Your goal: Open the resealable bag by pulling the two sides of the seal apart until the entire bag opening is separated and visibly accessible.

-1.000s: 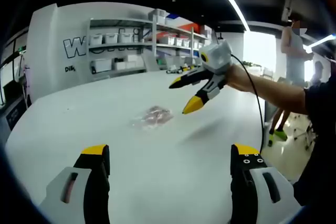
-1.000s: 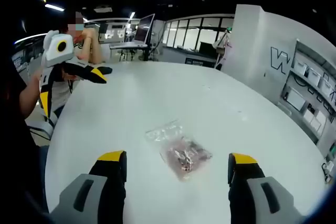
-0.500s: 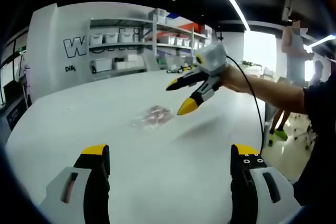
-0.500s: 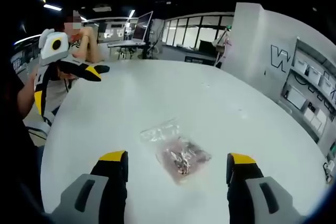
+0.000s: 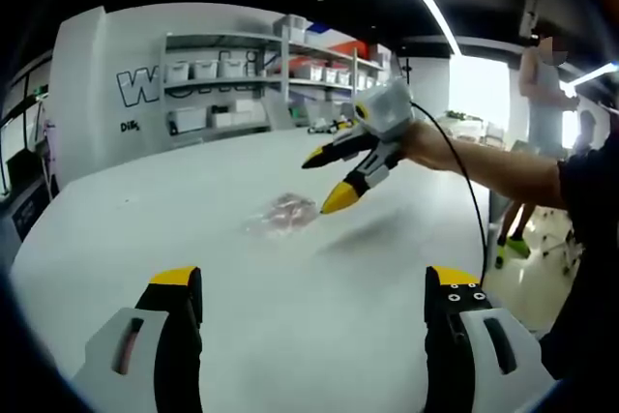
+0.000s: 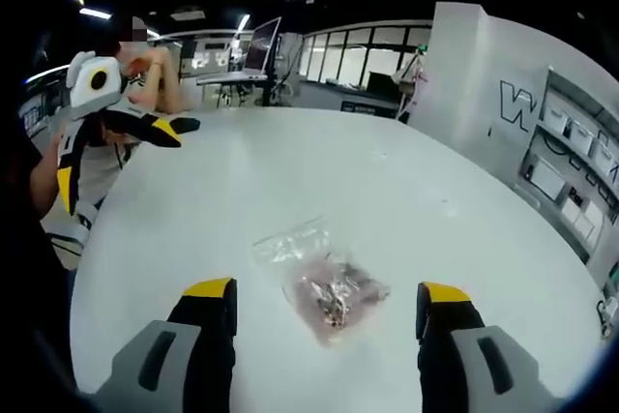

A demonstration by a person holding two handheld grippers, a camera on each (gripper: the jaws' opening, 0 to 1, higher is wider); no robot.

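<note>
Shelving and a white wall back the round white table [image 6: 464, 200]; a clear resealable plastic bag of pinkish bits [image 6: 324, 282], apparently sealed, lies mid-table. Right gripper [image 5: 325, 181], jaws spread, has closed in above it; left gripper [image 6: 111, 157], also spread, hangs near the table's edge.

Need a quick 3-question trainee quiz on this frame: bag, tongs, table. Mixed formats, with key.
1. True or false: the right tongs are clamped on the bag.
2. The bag lies on: A) a shelf B) the white table C) a chair.
3. Fill in: the left tongs have their jaws ____.

Key: 1 false, they hover open near the bag. 2 B. 3 open, spread wide with nothing between them.
</note>
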